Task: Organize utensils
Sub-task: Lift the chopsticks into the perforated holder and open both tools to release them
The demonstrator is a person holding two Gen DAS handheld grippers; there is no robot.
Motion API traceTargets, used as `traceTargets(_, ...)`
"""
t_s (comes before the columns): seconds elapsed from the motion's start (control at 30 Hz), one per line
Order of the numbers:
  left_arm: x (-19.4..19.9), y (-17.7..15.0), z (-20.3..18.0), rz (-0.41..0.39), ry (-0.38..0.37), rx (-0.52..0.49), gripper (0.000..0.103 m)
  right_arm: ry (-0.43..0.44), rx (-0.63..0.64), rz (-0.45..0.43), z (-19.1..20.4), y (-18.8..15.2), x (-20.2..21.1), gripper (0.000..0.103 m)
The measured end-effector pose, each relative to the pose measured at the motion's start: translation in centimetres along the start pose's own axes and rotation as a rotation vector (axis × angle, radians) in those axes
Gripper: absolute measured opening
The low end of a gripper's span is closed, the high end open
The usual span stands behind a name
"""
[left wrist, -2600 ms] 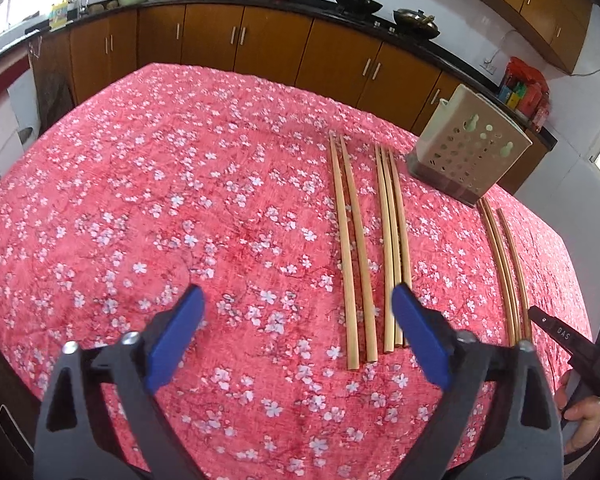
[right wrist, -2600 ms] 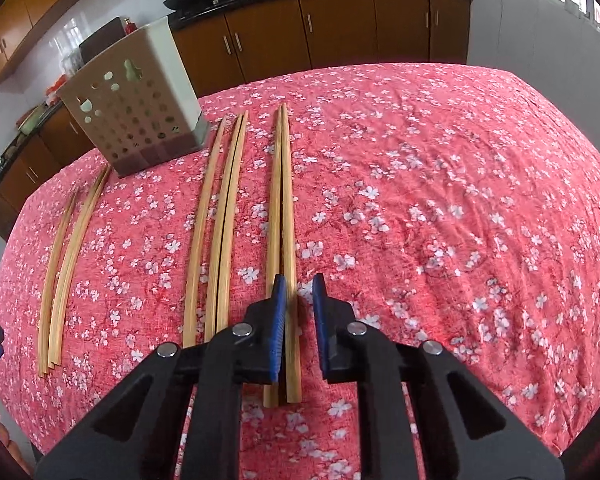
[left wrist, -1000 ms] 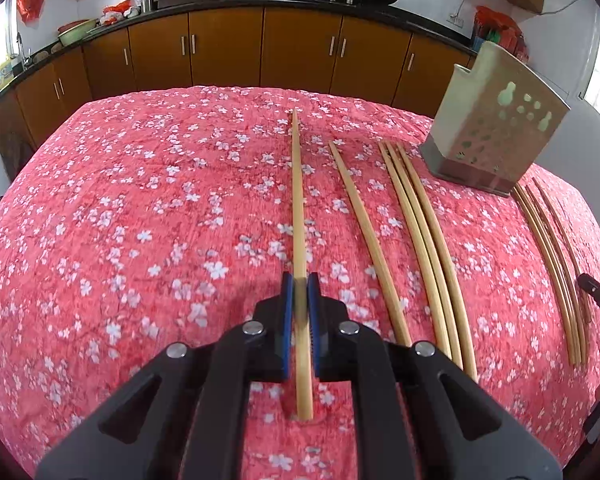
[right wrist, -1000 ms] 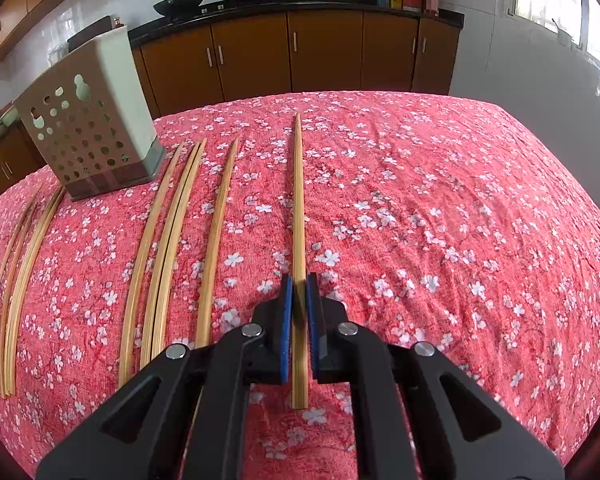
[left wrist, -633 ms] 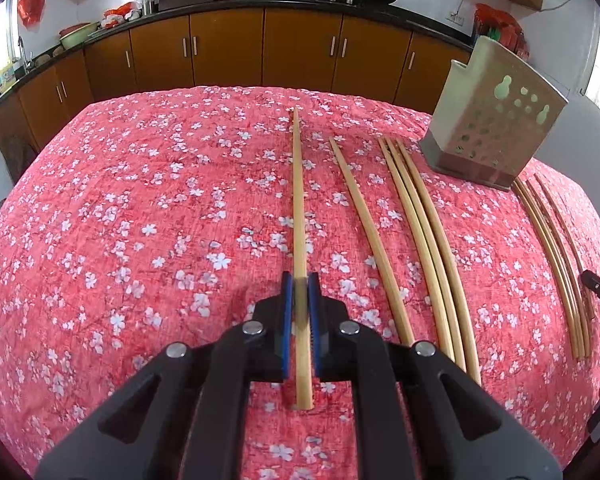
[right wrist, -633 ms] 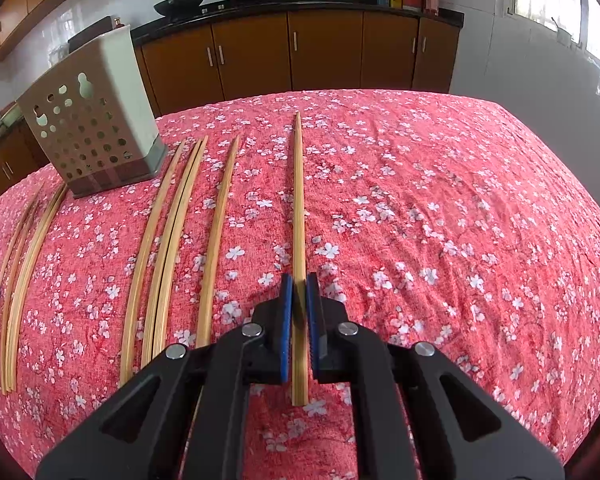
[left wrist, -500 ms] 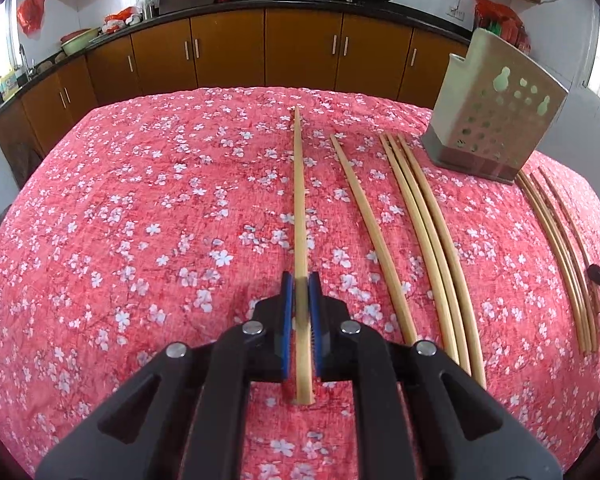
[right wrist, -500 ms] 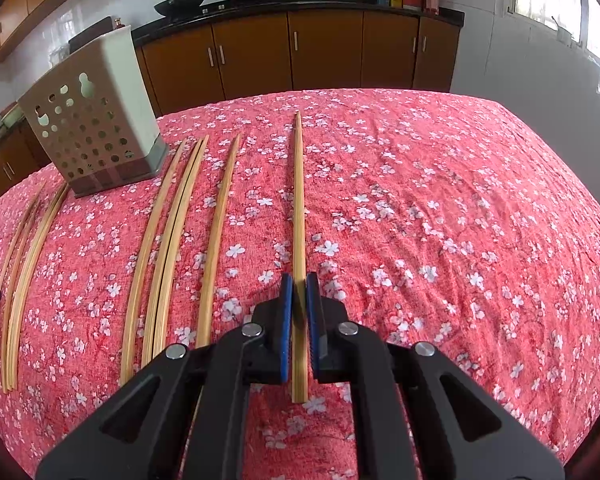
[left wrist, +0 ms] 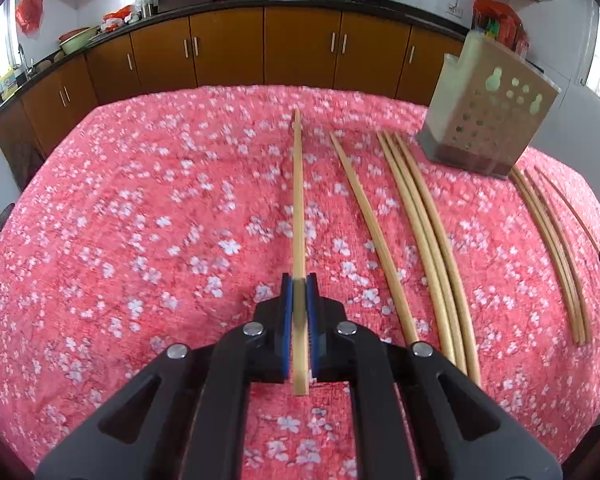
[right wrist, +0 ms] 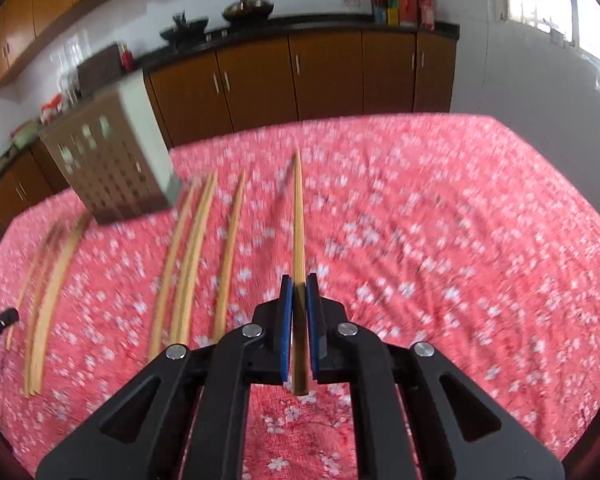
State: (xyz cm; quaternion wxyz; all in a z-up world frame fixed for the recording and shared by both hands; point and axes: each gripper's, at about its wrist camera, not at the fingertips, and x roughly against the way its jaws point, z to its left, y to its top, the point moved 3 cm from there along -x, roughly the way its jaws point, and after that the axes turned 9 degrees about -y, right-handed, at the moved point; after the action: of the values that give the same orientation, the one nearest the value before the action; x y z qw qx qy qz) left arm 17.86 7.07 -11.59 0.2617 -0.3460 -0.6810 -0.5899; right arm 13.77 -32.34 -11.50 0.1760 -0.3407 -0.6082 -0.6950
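Note:
My left gripper (left wrist: pixel 299 280) is shut on a bamboo chopstick (left wrist: pixel 297 200) that points straight ahead above the red floral tablecloth (left wrist: pixel 140 220). My right gripper (right wrist: pixel 299 280) is shut on another bamboo chopstick (right wrist: pixel 298 220), its tip raised off the cloth. A beige perforated utensil holder (left wrist: pixel 486 120) stands at the far right in the left wrist view and at the far left in the right wrist view (right wrist: pixel 112 160). Several loose chopsticks (left wrist: pixel 420 232) lie in rows on the cloth, also in the right wrist view (right wrist: pixel 188 252).
A further bundle of chopsticks (left wrist: pixel 552 248) lies right of the holder near the table edge. Brown kitchen cabinets (left wrist: pixel 228 52) and a counter with pans stand behind the table. The right wrist view is blurred.
Both grippers have lifted with their chopsticks. The right wrist view has tilted up and swung, so the holder looks nearer. 2.6 s ago the left gripper was open and the right not closed.

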Motion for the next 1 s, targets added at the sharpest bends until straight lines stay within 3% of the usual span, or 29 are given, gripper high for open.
traceTargets(0.2,3.9,2.3,-0.4,-0.108,-0.027,-0.005,0.008,0.012,-0.036,-0.119,-0.8,2.4,3.8,0.008)
traceTargets(0.6,11.4,8.3,-1.9,-0.353,-0.061,-0.016,0.008,0.030,-0.075,-0.286,-0.5,6.5,7.4,0.008)
traceTargets(0.87,12.8,11.2,-2.0,-0.401,-0.037,-0.010,0.008,0.032,-0.070,-0.342,-0.4,8.8,8.5,0.008)
traceTargets(1.0,13.8,13.3,-2.2,-0.436,-0.023,-0.016,0.008,0.074,-0.105,-0.384,-0.6,11.9,9.8,0.008)
